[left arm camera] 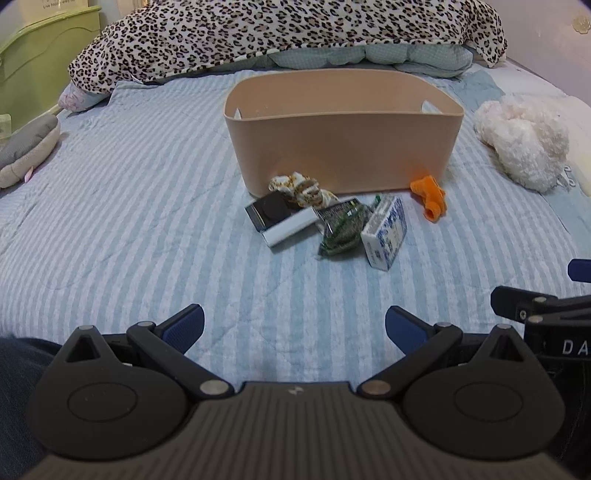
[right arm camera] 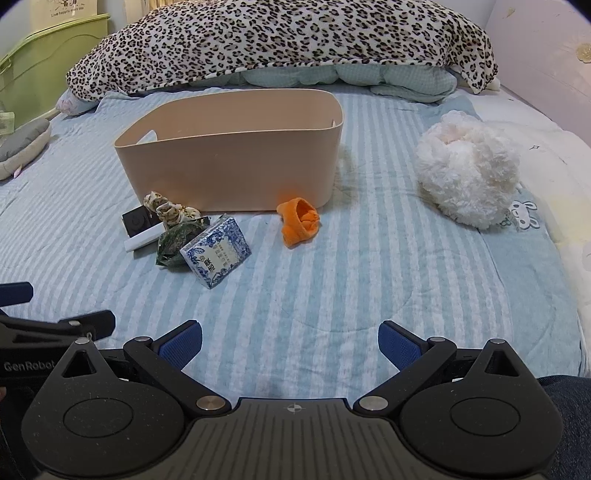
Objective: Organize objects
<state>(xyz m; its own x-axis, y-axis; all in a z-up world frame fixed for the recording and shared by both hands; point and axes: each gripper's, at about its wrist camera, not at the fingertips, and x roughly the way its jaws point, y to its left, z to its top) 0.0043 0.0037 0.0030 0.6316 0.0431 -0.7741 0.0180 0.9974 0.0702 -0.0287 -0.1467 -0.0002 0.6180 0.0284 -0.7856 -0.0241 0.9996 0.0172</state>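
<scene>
A beige plastic bin (left arm camera: 343,147) (right arm camera: 229,166) stands on the striped bed. In front of it lie a blue-and-white box (left arm camera: 386,232) (right arm camera: 216,254), a green foil packet (left arm camera: 341,229) (right arm camera: 175,240), a black-and-white device (left arm camera: 280,221) (right arm camera: 142,229), a patterned scrunchie (left arm camera: 301,190) (right arm camera: 170,210) and an orange cloth (left arm camera: 430,197) (right arm camera: 299,221). My left gripper (left arm camera: 293,328) is open and empty, well short of the pile. My right gripper (right arm camera: 290,343) is open and empty, near the bed's front.
A leopard-print blanket (left arm camera: 280,33) over pillows lies behind the bin. A white fluffy plush (left arm camera: 524,140) (right arm camera: 469,173) sits at the right. A grey cushion (left arm camera: 26,155) and a green cabinet (left arm camera: 40,55) are at the left.
</scene>
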